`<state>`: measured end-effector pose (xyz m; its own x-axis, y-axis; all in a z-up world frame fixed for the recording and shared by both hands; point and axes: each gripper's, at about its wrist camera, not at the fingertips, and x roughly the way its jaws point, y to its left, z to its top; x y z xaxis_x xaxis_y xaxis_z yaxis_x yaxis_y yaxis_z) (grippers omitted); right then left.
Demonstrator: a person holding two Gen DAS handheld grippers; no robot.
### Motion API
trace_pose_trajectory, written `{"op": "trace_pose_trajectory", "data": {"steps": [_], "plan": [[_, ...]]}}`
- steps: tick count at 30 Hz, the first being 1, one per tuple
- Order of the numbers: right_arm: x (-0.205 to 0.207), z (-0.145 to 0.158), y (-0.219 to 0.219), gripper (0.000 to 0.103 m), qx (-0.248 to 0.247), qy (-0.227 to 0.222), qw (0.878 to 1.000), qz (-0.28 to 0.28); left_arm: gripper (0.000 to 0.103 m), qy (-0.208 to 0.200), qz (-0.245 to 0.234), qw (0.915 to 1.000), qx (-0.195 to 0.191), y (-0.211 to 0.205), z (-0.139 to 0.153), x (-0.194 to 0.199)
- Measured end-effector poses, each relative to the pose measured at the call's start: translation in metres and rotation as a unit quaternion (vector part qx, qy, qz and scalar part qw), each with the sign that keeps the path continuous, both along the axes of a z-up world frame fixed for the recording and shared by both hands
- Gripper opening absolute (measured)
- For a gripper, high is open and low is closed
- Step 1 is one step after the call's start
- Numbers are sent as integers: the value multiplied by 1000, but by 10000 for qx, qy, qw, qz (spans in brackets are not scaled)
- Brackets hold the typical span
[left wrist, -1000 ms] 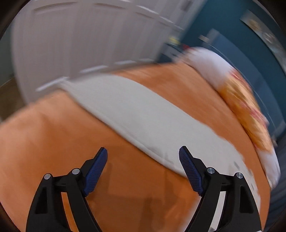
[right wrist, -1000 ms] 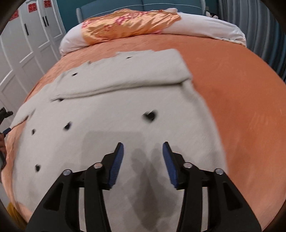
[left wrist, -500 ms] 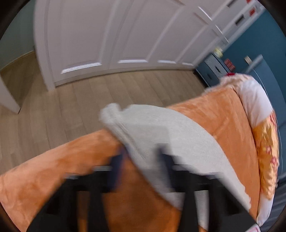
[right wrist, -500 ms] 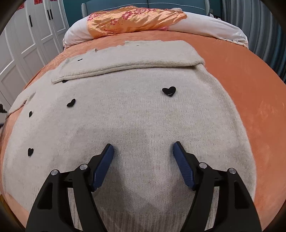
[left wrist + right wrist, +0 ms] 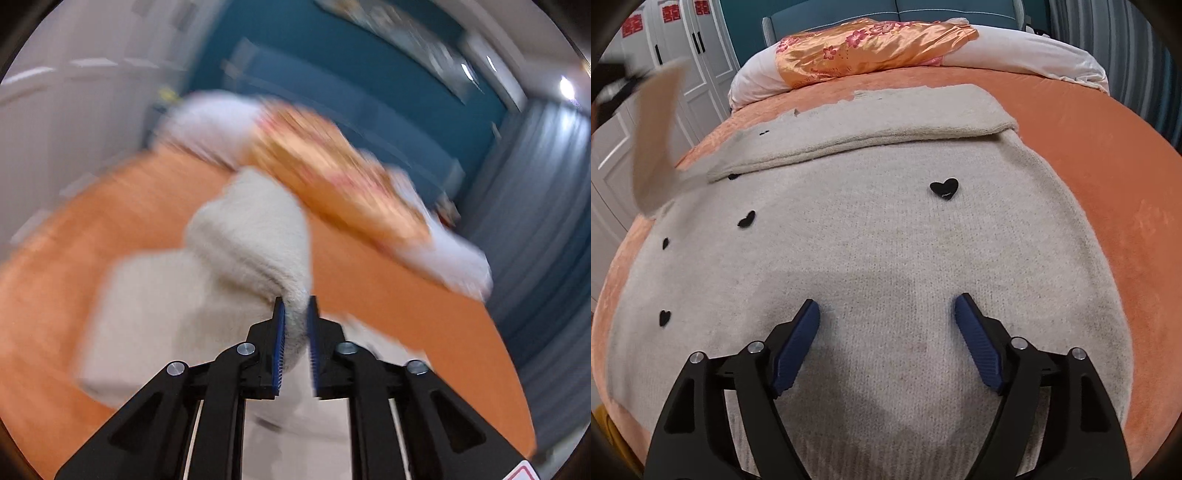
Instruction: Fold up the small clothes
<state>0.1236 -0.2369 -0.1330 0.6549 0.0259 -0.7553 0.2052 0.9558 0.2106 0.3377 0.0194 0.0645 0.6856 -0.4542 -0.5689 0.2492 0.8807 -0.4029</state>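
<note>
Since a second ago my left claw [image 5: 294, 334] has gone from wide open above the bed to clamped on a cream sleeve [image 5: 255, 240], which rises ahead of its fingers; its jaws eased a touch just now, cloth between them. That view is blurred, so the pillows [image 5: 343, 184] beyond are smeared. My right claw [image 5: 886, 345] has just spread wide, nothing between its fingers, low over the sweater [image 5: 886, 240] lying flat on the orange blanket [image 5: 1108, 155]. Far to its left the lifted sleeve shows as a blur. Black hearts [image 5: 944, 188] dot the knit ahead.
</note>
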Motion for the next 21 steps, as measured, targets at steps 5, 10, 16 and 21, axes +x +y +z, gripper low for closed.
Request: {"op": "trace_pose_trajectory", "data": {"steps": [5, 10, 16, 21], "plan": [[-1, 1, -3, 82, 207, -57, 9997, 95, 41, 714, -431, 9951, 524, -109, -94, -53], [2, 18, -13, 81, 507, 38, 9986, 162, 57, 1059, 0, 9941, 248, -57, -113, -78], [58, 66, -53, 81, 875, -450, 9948, -260, 58, 1604, 1277, 9784, -256, 64, -116, -32], [140, 68, -68, 81, 810, -145, 9958, -398, 58, 1935, 1907, 9584, -879, 118, -130, -5]]}}
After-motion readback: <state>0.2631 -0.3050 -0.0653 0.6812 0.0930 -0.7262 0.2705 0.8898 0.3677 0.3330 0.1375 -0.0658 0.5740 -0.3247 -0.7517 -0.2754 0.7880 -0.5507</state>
